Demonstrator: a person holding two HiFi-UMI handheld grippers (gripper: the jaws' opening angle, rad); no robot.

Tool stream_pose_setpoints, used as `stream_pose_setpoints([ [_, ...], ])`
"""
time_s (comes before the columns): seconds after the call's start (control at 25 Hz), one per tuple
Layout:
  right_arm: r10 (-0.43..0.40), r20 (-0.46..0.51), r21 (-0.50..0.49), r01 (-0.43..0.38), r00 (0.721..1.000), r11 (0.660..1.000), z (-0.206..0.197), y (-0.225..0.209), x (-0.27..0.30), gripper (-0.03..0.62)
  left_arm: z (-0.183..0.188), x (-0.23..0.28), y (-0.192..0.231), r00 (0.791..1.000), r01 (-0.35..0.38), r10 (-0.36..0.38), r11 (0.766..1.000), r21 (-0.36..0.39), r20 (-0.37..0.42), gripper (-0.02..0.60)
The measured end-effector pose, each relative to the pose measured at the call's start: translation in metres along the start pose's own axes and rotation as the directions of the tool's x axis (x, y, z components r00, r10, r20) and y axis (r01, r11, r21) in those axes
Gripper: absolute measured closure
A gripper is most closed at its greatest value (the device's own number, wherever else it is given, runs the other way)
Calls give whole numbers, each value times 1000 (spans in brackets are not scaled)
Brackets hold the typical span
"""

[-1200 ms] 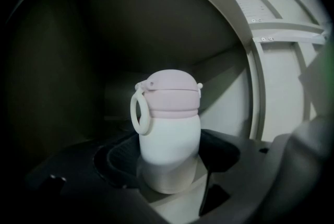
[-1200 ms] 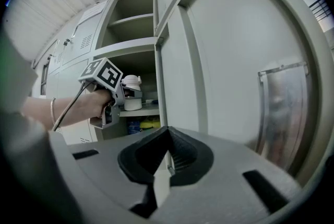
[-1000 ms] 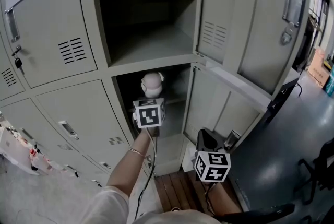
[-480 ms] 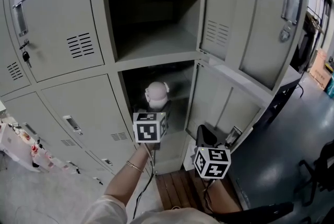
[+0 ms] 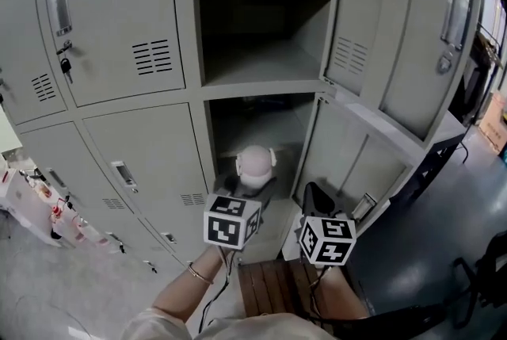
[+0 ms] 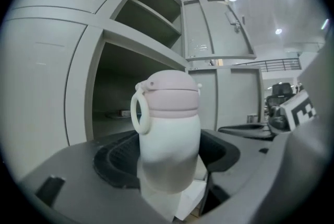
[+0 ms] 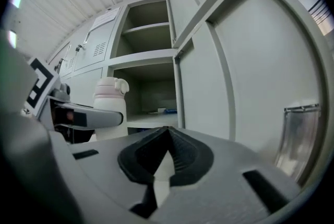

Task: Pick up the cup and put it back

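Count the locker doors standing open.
2. The upper door swings out right of the upper compartment; the lower door stands open right of the lower compartment behind the cup. The left-hand doors are shut; more may lie outside the frame.

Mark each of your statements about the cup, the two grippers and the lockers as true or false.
1. The left gripper is shut on the white cup with a pink lid. True.
2. The right gripper also holds something. False: its jaws are together with nothing between them.
3. The cup lies on its side. False: it stands upright between the left gripper's jaws.
4. Every door of the grey metal lockers is shut. False: the open doors at the right show two compartments, one above the other.
5. A white loop handle sits at the cup's lid. True.
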State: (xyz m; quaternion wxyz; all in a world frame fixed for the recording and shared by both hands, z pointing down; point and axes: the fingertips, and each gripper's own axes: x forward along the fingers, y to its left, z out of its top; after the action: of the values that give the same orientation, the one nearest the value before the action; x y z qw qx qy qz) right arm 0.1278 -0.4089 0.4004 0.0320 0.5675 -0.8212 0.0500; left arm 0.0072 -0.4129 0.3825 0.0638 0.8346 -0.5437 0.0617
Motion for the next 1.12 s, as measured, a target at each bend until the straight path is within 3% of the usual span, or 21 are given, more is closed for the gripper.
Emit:
stream_pose_setpoints([
  [0.24,48,11,-28,-47,999,998,11,16,5,603,3,-28,-4,999,16,-14,999,-51,37,244],
  [0.64,134,72,-58,-130,988,990,56,39,14,603,29,-42,6,996,-19,22,999,-39,83,245],
  [0.88,157,104,-63,-151,982,986,92,42,13,603,65,-44,6,993,-9,15,999,-51,118,245],
  [1.12,151,125,-105,-138,981,985,128,39,14,603,111,-51,9,987,-26,27,1000,-5,159,245],
])
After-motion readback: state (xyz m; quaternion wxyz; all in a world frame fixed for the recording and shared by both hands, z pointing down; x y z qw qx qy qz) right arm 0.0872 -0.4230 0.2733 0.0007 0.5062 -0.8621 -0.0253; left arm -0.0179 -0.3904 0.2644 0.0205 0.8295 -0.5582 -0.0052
